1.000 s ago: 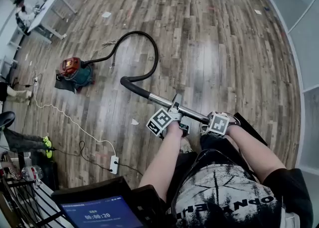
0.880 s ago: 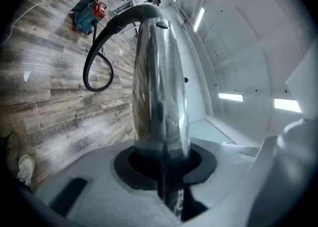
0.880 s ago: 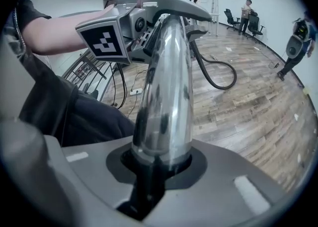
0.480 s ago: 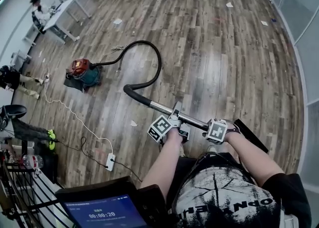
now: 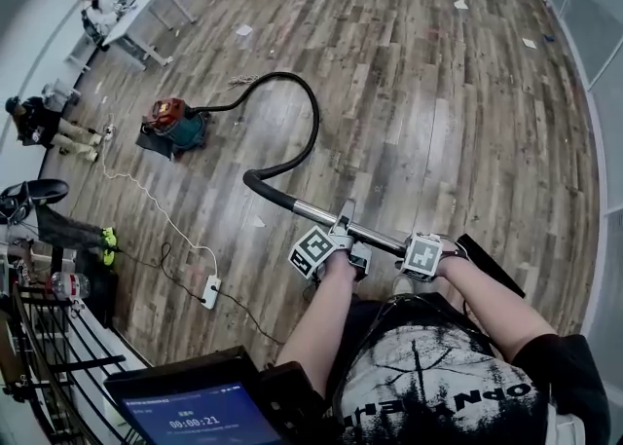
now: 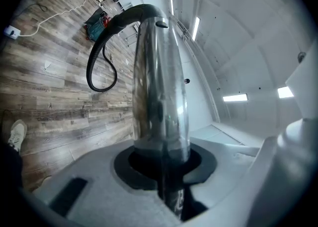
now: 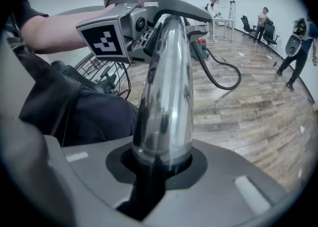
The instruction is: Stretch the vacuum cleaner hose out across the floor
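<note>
Wood-plank floor with vacuum cleaner, hose, power strip.

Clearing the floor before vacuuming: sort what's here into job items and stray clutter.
Job: left gripper and right gripper, both clamped on the metal wand; black hose; vacuum cleaner.
Lying about: power strip, white cable, paper scraps.

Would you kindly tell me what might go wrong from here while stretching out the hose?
The hose lies in a loop; pulling may drag the vacuum cleaner instead of straightening it. The white cable beside the vacuum cleaner could snag under it. The left gripper and right gripper clamp a smooth chrome wand, which may slip in the jaws.
</note>
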{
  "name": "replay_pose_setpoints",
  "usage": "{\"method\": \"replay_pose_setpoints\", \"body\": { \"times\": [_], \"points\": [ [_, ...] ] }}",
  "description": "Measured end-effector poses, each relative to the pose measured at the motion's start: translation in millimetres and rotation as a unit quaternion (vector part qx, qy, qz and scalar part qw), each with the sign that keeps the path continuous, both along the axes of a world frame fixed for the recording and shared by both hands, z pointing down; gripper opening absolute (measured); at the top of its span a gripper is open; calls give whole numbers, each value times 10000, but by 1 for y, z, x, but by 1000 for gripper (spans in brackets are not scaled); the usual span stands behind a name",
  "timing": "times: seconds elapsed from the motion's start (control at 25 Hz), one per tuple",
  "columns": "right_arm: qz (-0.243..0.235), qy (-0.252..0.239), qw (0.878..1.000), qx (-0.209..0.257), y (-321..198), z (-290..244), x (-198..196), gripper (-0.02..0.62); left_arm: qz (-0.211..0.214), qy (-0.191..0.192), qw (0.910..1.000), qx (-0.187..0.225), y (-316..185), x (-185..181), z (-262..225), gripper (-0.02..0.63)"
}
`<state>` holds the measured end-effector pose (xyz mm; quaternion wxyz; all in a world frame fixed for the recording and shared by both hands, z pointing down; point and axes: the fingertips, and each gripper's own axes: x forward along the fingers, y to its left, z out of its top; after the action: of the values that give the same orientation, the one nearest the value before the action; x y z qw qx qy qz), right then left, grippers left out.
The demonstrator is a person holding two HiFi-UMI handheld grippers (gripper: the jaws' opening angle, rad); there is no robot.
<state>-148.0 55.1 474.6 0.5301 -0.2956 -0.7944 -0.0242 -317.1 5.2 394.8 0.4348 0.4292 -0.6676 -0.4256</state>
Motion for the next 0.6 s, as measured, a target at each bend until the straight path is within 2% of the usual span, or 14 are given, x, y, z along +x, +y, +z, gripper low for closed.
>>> {"method": "replay_pose_setpoints", "body": {
  "times": [0.24,0.44,0.6],
  "points": [
    [-71,141,9999,45,3,-14,1,83,-97,-60,9999,-69,9,-6,-20,81],
    [85,132,9998,-121,23,19,13,83,25,-92,10000,-13,18,7,11,81],
    [232,86,9997,86,42,9,15,81,172,-7,9998,35,38,16,11,81]
  ]
}}
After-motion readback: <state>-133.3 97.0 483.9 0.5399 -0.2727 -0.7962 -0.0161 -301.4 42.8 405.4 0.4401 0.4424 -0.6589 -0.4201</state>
